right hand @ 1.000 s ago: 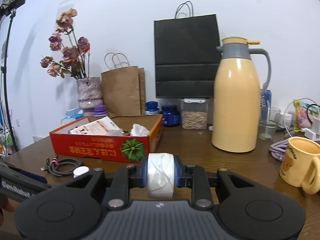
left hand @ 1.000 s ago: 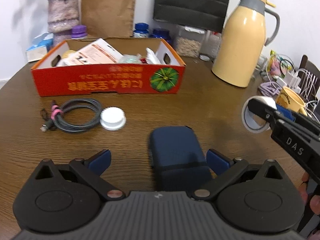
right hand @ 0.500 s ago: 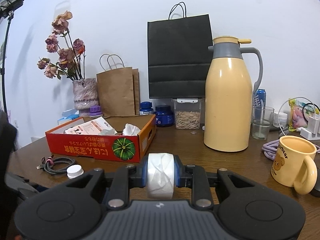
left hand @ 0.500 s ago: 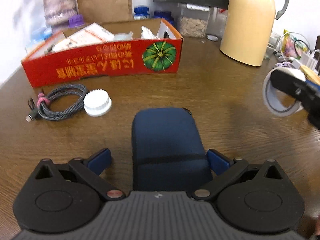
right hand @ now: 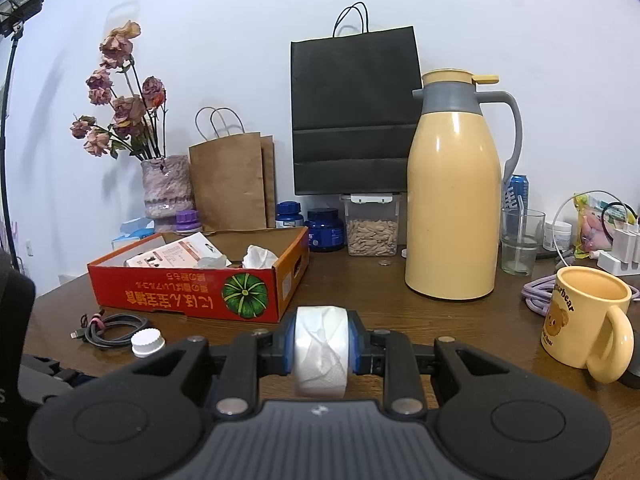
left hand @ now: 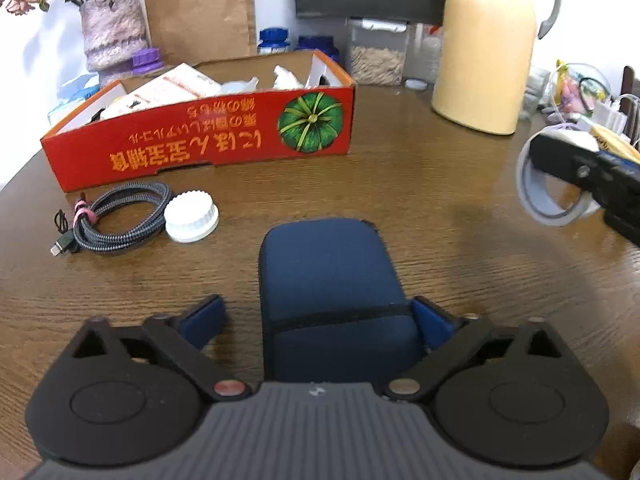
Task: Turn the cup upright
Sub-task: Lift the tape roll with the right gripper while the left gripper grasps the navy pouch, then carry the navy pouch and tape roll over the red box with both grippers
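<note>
A yellow mug (right hand: 580,320) with a bear print stands upright on the wooden table at the right, mouth up, handle toward the near right. My right gripper (right hand: 321,340) is shut on a roll of white tape (right hand: 321,360) and hovers left of the mug. In the left wrist view the same tape roll (left hand: 548,200) hangs at the right edge, with a sliver of the mug (left hand: 614,146) behind it. My left gripper (left hand: 320,316) is open; a dark blue zip case (left hand: 324,272) lies between its fingers, nearer the right one.
A red cardboard box (left hand: 200,148) of papers sits at the back left, with a coiled cable (left hand: 116,216) and a white cap (left hand: 192,216) in front. A tall yellow thermos (right hand: 454,208), paper bags, jars, a glass (right hand: 520,240) and chargers line the back and right.
My left gripper has moved forward so the blue case sits deeper between its fingers. The right gripper, still holding the tape, shifted slightly, bringing the mug fuller into its view.
</note>
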Motion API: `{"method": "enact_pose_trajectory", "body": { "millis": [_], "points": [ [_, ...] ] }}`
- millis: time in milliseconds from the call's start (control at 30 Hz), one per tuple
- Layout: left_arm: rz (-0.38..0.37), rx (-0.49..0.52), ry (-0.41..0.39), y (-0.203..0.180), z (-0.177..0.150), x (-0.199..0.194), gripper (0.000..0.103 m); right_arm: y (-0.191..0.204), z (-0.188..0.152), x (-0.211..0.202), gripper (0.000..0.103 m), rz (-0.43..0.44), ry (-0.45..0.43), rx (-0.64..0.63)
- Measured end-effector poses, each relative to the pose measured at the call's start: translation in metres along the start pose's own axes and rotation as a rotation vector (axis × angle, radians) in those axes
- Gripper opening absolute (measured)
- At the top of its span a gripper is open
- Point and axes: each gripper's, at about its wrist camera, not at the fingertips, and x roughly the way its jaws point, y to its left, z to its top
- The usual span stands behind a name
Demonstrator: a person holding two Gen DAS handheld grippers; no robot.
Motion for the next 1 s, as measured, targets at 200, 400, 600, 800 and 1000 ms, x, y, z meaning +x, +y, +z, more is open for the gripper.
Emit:
{"method": "enact_pose_trajectory", "body": {
  "millis": [200,400,600,800,1000],
  "points": [
    [-0.032,0.002,-0.044,0.004,-0.002,-0.008,0.069,0.001,-0.002,0.000,0.024,-0.023,0.004,0.005],
    [-0.070,0.021,-0.061,0.010,-0.001,-0.013,0.065,0.003,-0.003,0.003,0.024,-0.042,0.010,0.006],
    [-0.082,0.009,-0.112,0.027,0.002,-0.025,0.065,0.010,-0.005,0.001,0.024,-0.058,-0.006,0.014],
    [-0.083,-0.014,-0.133,0.046,0.007,-0.032,0.065,0.022,-0.006,-0.002,0.024,-0.052,-0.023,0.019],
    [-0.097,-0.026,-0.179,0.066,0.014,-0.046,0.065,0.042,-0.006,0.000,0.024,-0.035,-0.025,0.016]
  ]
}}
